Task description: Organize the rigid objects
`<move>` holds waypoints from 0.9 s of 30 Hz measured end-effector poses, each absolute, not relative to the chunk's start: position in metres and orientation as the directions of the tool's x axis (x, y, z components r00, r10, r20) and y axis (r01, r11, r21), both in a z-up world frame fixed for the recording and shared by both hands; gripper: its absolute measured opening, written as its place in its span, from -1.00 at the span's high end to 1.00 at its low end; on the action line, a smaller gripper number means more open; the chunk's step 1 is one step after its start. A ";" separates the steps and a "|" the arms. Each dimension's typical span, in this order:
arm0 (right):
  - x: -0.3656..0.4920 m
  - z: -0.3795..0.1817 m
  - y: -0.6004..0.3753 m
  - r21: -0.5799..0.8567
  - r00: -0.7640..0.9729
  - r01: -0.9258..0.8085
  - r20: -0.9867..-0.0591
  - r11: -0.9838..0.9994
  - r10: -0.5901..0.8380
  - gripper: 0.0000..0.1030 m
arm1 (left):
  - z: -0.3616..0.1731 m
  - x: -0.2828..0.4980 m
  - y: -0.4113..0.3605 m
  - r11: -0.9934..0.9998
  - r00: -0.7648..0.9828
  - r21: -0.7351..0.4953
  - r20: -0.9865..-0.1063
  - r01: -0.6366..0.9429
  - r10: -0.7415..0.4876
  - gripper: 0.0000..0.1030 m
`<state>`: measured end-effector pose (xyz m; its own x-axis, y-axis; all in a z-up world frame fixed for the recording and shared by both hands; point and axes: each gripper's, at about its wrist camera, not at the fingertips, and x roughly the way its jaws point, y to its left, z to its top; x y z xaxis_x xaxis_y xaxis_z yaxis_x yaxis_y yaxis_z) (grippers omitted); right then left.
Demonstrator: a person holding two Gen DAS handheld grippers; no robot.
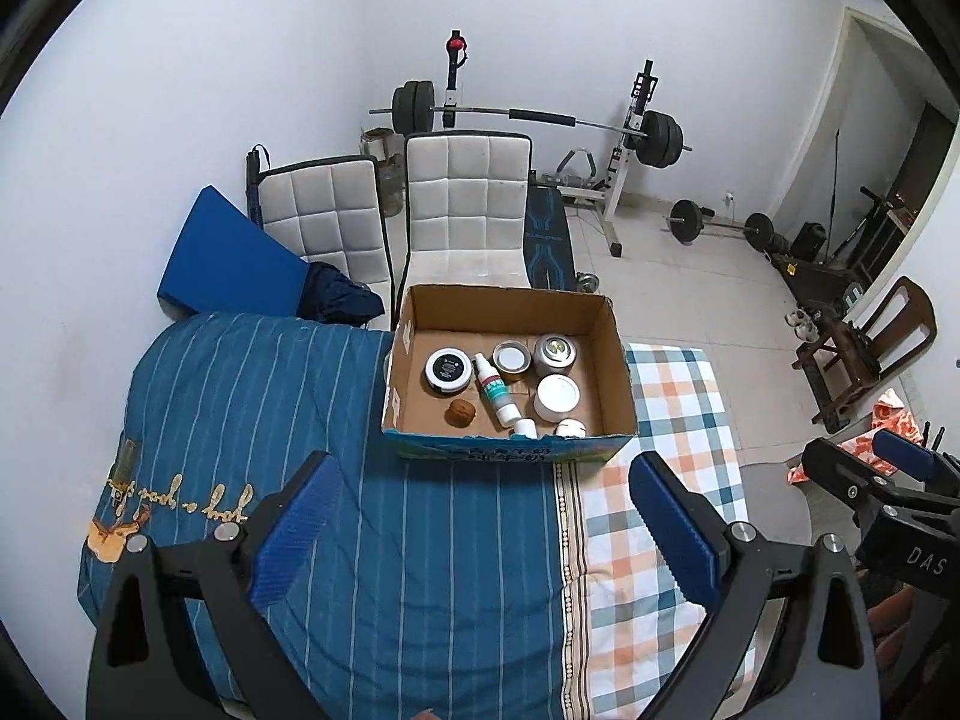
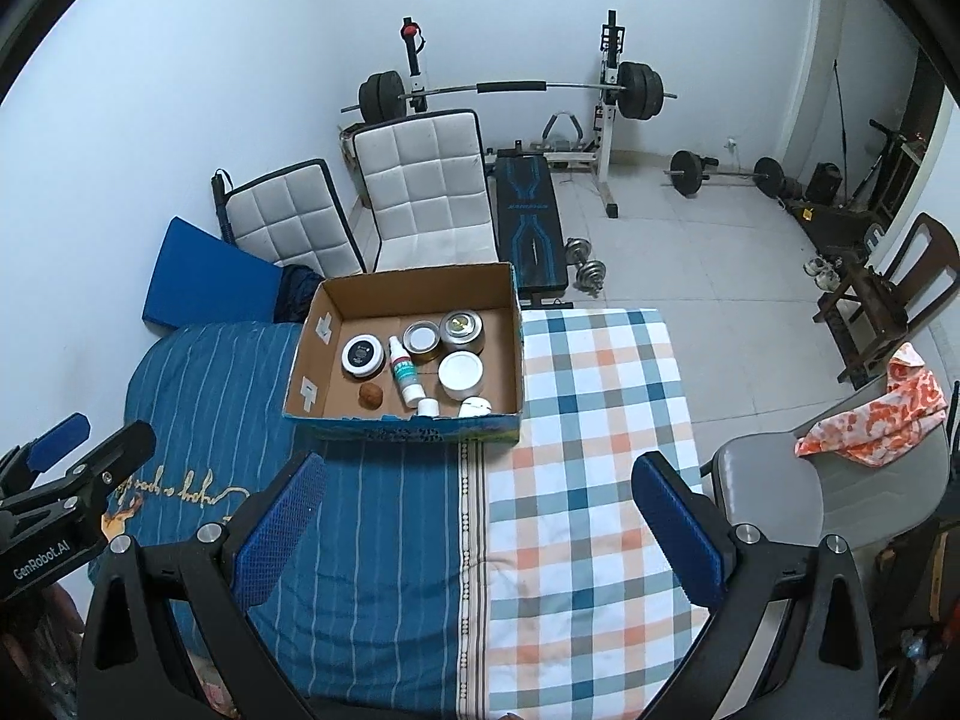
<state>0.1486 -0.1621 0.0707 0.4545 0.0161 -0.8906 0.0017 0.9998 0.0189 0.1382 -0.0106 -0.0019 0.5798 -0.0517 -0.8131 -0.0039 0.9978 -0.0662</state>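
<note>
Already all items sit in box (image 2: 414,294) at far end of bed (image 2: 372,540): black-lid jar (image 2: 362,354), spray bottle (image 2: 404,373), three tins (image 2: 461,375), brown nut (image 2: 371,395), two white caps by near wall. Stiff, light, smooth; tins likely slippery, grip across sides. Bottle lies flat, take mid-body. Cardboard walls tall; enter from above. Left gripper (image 1: 483,519) and right gripper (image 2: 477,519) both jaws spread wide, empty, hovering over bed, well apart from box. Bedding soft, wide clear room.
</note>
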 end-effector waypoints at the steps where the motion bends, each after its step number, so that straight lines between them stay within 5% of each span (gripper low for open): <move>1: 0.148 0.071 -0.162 0.016 0.457 0.002 -0.890 1.000 0.013 -1.00 | -0.002 0.138 -0.011 0.998 0.584 -0.058 -0.811 -0.006 -0.044 -0.92; 27: 0.149 0.089 -0.154 -0.019 0.496 0.026 -0.868 0.999 -0.029 -1.00 | 0.003 0.135 -0.016 0.999 0.607 -0.015 -0.795 -0.029 0.006 -0.92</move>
<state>0.1487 -0.1539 0.0887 0.4964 -0.0295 -0.8676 0.0260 0.9995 -0.0191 0.1347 -0.0157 0.0033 0.6067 0.0063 -0.7949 -0.0294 0.9995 -0.0146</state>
